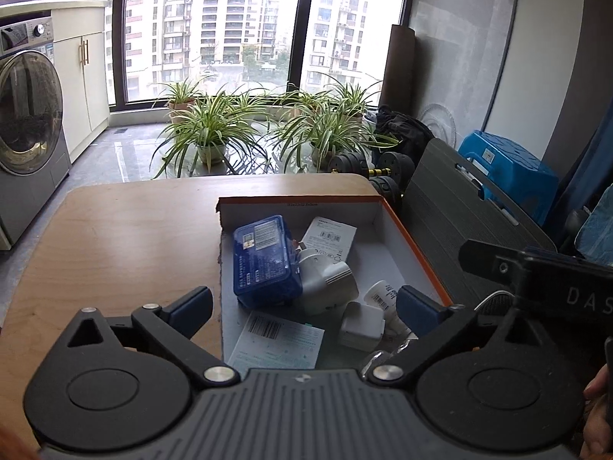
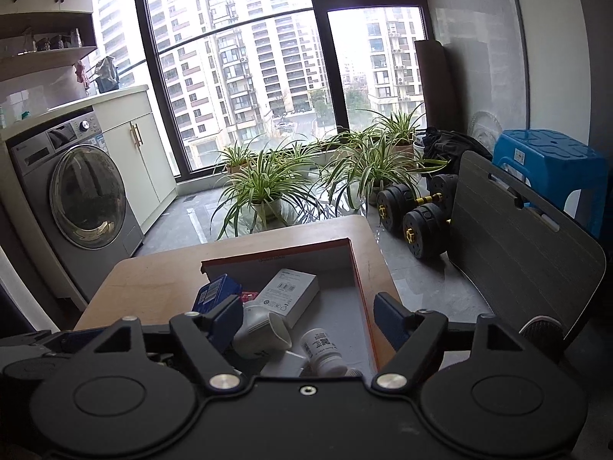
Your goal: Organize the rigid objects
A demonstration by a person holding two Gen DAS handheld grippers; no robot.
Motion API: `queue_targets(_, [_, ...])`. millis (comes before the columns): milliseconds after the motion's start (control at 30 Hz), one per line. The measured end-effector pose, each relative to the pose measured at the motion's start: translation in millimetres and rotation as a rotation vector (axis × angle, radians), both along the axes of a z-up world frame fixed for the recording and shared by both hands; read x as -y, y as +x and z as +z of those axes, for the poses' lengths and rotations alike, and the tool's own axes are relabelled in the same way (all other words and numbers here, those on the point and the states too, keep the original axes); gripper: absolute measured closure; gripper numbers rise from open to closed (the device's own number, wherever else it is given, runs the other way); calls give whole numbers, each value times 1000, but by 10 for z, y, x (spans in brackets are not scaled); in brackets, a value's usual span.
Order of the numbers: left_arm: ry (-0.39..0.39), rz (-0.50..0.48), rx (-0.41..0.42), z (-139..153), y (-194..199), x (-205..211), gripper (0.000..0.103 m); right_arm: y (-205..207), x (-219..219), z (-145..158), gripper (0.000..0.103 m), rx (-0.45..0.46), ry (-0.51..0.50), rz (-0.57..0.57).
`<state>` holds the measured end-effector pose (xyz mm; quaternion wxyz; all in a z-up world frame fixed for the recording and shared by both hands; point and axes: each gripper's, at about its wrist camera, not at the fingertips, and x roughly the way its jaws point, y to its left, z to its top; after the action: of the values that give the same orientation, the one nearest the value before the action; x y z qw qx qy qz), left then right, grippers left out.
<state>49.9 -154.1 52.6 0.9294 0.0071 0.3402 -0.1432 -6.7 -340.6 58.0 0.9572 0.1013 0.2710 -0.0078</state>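
A shallow cardboard box with an orange rim (image 1: 406, 230) (image 2: 356, 264) sits on the wooden table (image 1: 126, 230) (image 2: 153, 283). Inside lie a blue plastic case (image 1: 264, 260) (image 2: 210, 293), a grey-white plug adapter (image 1: 325, 280) (image 2: 264, 329), a white carton (image 1: 329, 237) (image 2: 287, 299), a white charger cube (image 1: 362, 326), a small white bottle (image 1: 383, 293) (image 2: 322, 349) and a flat labelled packet (image 1: 276, 341). My left gripper (image 1: 304, 306) is open and empty above the box's near end. My right gripper (image 2: 308, 320) is open and empty above the same box.
A washing machine (image 1: 27, 115) (image 2: 80, 195) stands at left. Potted spider plants (image 1: 207, 126) (image 2: 264, 188) line the window. Black dumbbells (image 2: 417, 214), a grey folded board (image 1: 459, 207) (image 2: 517, 245) and a blue stool (image 1: 509, 168) (image 2: 551, 161) stand right of the table.
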Motion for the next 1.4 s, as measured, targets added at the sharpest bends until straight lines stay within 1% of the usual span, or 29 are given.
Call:
queue_targets(133, [30, 41, -13, -3, -177, -89, 0, -240, 1, -20, 12, -11, -8, -1])
queue_targets(233, [38, 86, -41, -40, -300, -162, 0, -386, -55, -55, 12, -30, -61, -4])
queue_targets(333, [48, 94, -39, -91, -416, -206, 0, -531, -104, -108, 12, -35, -92, -2])
queue_targets(467, [59, 99, -45, -150, -514, -231, 0, -667, -179, -169, 12, -31, -108, 13])
queue_targets(567, [67, 102, -35, -182, -590, -243, 0, -715, -220, -214, 12, -29, -93, 38])
queue_targets(667, [65, 111, -33, -213, -640, -258, 0, -745, -254, -273, 12, -30, -88, 37])
queue_targets(867, [84, 138, -32, -283, -741, -268, 0, -791, -363, -409, 9, -54, -149, 60])
queue_targets(1033, [96, 138, -26, -311, -792, -257, 0, -830, -328, -460, 6, -69, -103, 73])
queue_targets(1300, [106, 143, -38, -356, -812, -241, 0, -831, -296, -501, 4, -107, -112, 78])
queue_targets(1400, [111, 137, -39, -358, -815, -229, 0, -817, -277, -506, 4, -110, -97, 86])
